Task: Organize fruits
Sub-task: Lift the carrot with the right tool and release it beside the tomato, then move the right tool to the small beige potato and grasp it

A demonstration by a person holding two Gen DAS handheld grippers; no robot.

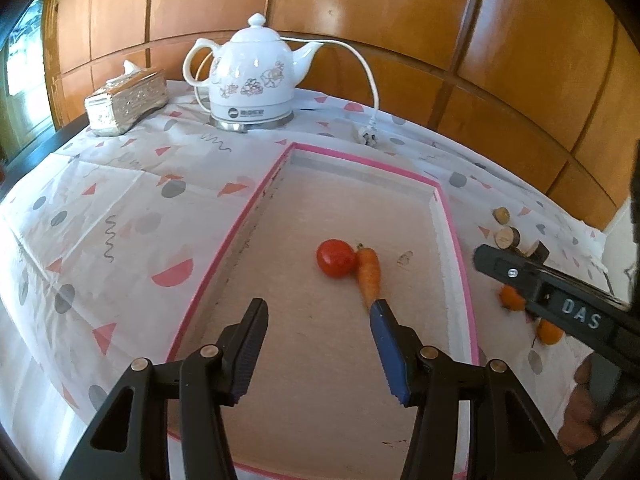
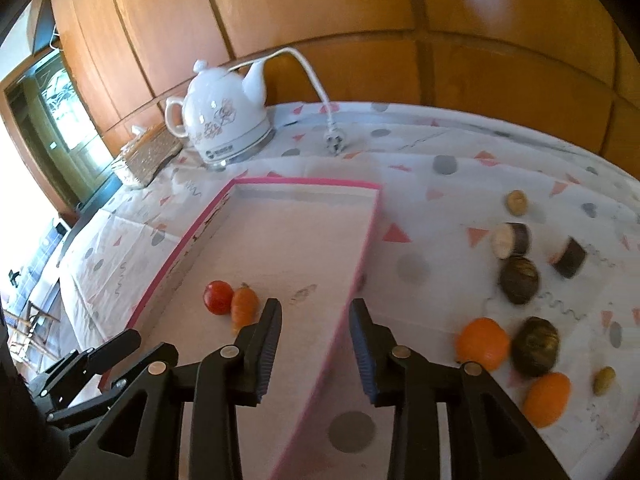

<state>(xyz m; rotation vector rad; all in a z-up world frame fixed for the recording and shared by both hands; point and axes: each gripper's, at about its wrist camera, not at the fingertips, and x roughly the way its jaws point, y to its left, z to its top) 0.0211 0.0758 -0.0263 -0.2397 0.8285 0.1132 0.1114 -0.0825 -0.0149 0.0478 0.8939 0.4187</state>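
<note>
A red round tomato and an orange tapered carrot were recorded in a pink-rimmed pale tray; a white floral-printed ceramic kettle was listed on a white cloth patterned with pink triangles and grey dots.

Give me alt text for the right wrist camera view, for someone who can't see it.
The open right gripper hovers over the pink-rimmed tray's right edge; inside it a tomato touches a carrot. Two oranges, brown nut-like pieces and wood chunks lie on the patterned tablecloth to the right, a white kettle behind.
</note>
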